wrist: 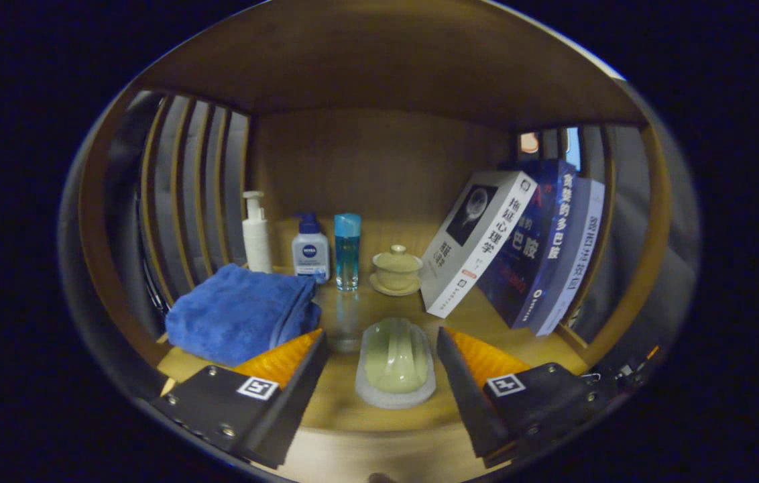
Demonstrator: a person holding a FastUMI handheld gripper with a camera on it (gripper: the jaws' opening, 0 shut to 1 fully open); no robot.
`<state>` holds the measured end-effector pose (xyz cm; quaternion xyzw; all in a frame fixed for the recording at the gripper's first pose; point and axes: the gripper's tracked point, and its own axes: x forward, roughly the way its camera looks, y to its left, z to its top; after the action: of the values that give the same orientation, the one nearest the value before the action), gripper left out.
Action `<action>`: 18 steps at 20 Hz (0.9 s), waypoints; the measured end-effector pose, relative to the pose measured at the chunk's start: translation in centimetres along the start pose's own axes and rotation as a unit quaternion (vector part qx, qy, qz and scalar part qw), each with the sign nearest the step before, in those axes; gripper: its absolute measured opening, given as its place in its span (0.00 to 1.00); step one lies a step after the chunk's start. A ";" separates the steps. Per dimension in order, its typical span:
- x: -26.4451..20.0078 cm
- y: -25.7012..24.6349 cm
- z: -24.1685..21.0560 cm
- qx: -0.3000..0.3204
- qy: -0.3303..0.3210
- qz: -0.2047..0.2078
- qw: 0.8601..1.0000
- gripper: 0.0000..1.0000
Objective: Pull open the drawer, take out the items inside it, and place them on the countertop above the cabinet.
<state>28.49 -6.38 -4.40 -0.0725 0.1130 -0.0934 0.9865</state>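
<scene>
A pale green ribbed item on a white base [396, 365] lies on the wooden countertop [336, 402], lengthwise between my fingers. My gripper [381, 335] is open. The left finger [285, 379] and the right finger [470, 376] stand on either side of the item, each with a gap of bare wood to it. The countertop's front edge [379, 433] runs just under the finger bases. The drawer is hidden from me here.
A folded blue towel [239, 312] lies just beyond the left finger. Along the back stand a white pump bottle [257, 235], a blue-capped white bottle [310, 251], a clear blue bottle [346, 251] and a lidded cup on a saucer [396, 268]. Several books [507, 245] lean beyond the right finger. Slatted walls close both sides.
</scene>
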 end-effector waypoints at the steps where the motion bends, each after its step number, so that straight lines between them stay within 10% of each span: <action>1: -1.3 -0.1 0.6 0.002 -0.010 -0.002 1.000 0.99; 18: -29.6 -2.5 -0.1 0.023 -0.103 0.027 0.994 0.99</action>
<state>-0.32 -2.83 2.07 -0.0562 0.0105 -0.0612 0.9965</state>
